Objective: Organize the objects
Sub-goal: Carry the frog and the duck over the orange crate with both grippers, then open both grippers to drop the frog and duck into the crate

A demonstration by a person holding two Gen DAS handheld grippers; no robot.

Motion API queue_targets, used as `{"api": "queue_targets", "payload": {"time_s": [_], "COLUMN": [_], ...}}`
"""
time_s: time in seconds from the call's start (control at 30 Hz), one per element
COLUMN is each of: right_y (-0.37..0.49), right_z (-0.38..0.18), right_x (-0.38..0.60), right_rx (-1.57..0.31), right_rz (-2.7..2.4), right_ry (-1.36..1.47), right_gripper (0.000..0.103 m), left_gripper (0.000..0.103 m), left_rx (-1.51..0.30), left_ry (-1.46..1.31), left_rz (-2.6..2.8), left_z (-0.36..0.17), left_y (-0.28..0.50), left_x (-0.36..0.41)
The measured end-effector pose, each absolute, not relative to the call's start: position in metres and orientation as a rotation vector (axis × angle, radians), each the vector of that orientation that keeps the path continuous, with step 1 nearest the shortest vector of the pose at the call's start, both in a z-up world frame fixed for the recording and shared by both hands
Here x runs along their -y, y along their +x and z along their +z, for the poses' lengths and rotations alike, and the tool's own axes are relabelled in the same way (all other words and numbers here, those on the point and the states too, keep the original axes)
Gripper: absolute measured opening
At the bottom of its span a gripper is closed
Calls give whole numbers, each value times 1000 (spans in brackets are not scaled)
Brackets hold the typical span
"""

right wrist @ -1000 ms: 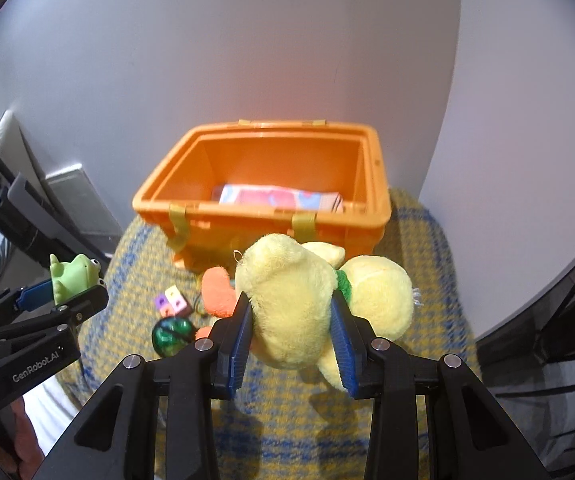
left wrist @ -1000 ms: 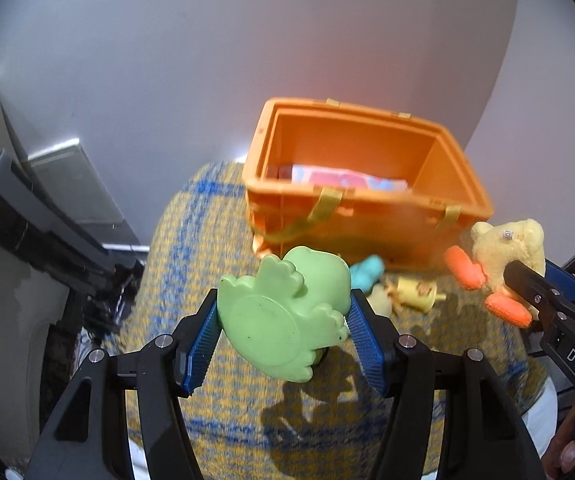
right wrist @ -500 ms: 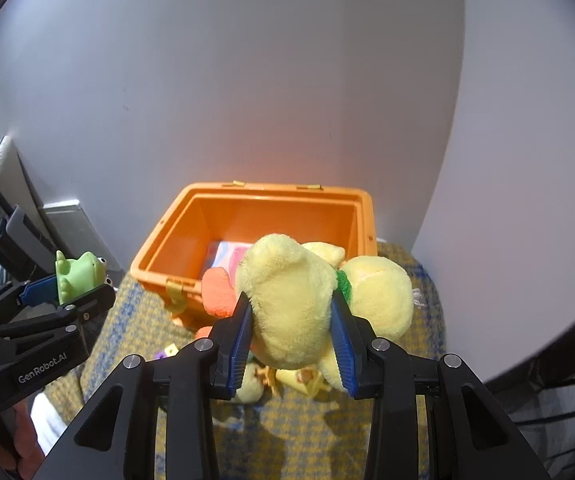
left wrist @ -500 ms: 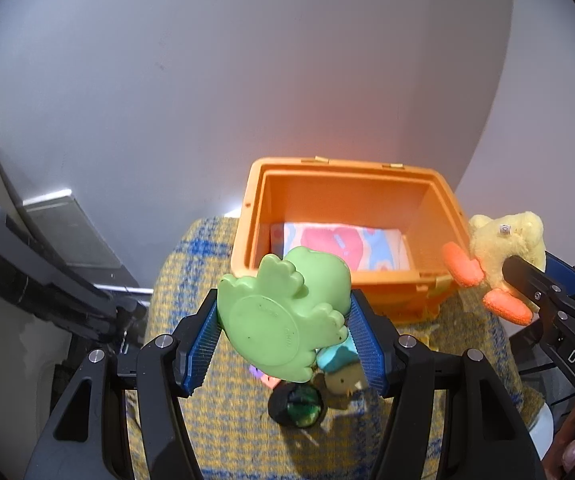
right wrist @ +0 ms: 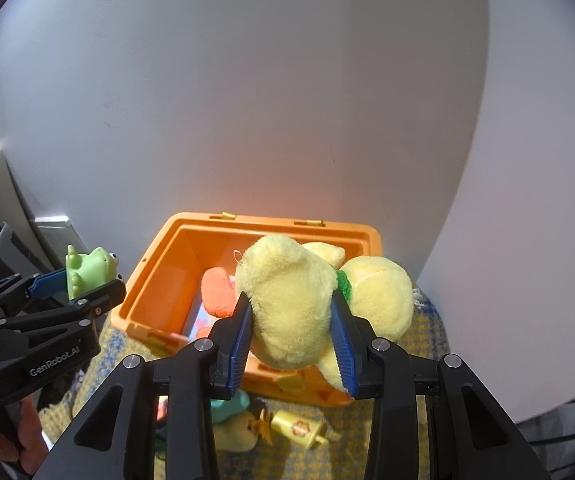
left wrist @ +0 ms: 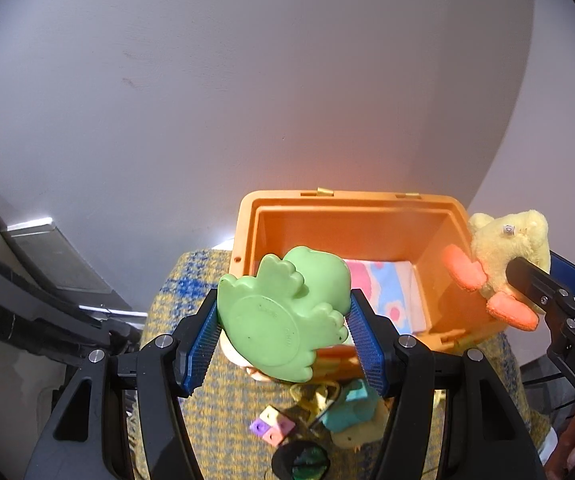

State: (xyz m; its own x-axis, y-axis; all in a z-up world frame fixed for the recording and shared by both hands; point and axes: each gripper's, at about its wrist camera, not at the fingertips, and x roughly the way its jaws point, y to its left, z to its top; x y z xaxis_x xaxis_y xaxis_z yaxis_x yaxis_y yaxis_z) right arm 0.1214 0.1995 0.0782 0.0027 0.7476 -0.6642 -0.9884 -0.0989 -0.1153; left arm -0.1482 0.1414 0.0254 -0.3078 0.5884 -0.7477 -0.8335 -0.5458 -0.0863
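Observation:
My left gripper (left wrist: 283, 336) is shut on a green plastic frog toy (left wrist: 287, 312), base toward the camera, held above the near rim of the open orange bin (left wrist: 351, 208). The frog (right wrist: 91, 268) shows again at the left of the right wrist view. My right gripper (right wrist: 291, 328) is shut on a yellow plush duck (right wrist: 295, 308) with orange feet, hanging over the orange bin (right wrist: 191, 232). That duck (left wrist: 503, 248) sits by the bin's right wall in the left wrist view. A pink and blue patterned cloth (left wrist: 383, 288) lies inside the bin.
On the yellow-blue checked cloth (left wrist: 215, 412) in front of the bin lie small toys: coloured cubes (left wrist: 269, 426), a teal toy (left wrist: 351, 408), a dark green ball (left wrist: 301, 462), a yellow bottle toy (right wrist: 299, 426). A grey wall stands behind. Dark furniture lies at the left.
Both grippers have risen and advanced toward the bin with their toys. The bin's inside shows more from above, and the small toys have slid lower in the views.

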Motion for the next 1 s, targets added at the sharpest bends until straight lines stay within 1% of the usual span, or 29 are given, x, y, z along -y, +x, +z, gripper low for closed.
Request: {"api": "queue_targets", "payload": {"time_s": [0.43,0.7,0.73,0.8,0.83,0.87,0.9,0.97,1.0], "right_y": [123,128,129,129,129,130,129,130,130], "right_z": [59,47,47,46,46,46,47,49,51], "right_x": [-249,-265,-266,-268,-268,-268,-267,-265,-263], "right_rx": [-490,-516,-518,-514,-516,-514,-509,-489,-477], "right_rz": [1535,1532,1530,1524,1523,1519,1512,1477,1462], "right_ry": [-712,-728,-729,-732,-733,-731,-731,-729,-726], "right_gripper": [39,40,40,41,42,46,50,72,77], "left_gripper": [61,61,63,77,89,93,93,96,96], "left_rx": [-431,-452,-456,-467,-471,-472,-477,-490,-489], "left_ry": [-974,-971,-969,-960,-952,-941,-931,-931,-939], "left_rz": [1891,1833,1831,1840,1848,1858,1866,1877,1879], "left_z": [2,-7,-7,-6,-5,-3,-1,1,2], "left_y": [-169,-164,-165,-165,-165,-165,-165,-167,-167], "left_x": [-182,-199,-200,-201,-201,-200,-199,-198,-197]}}
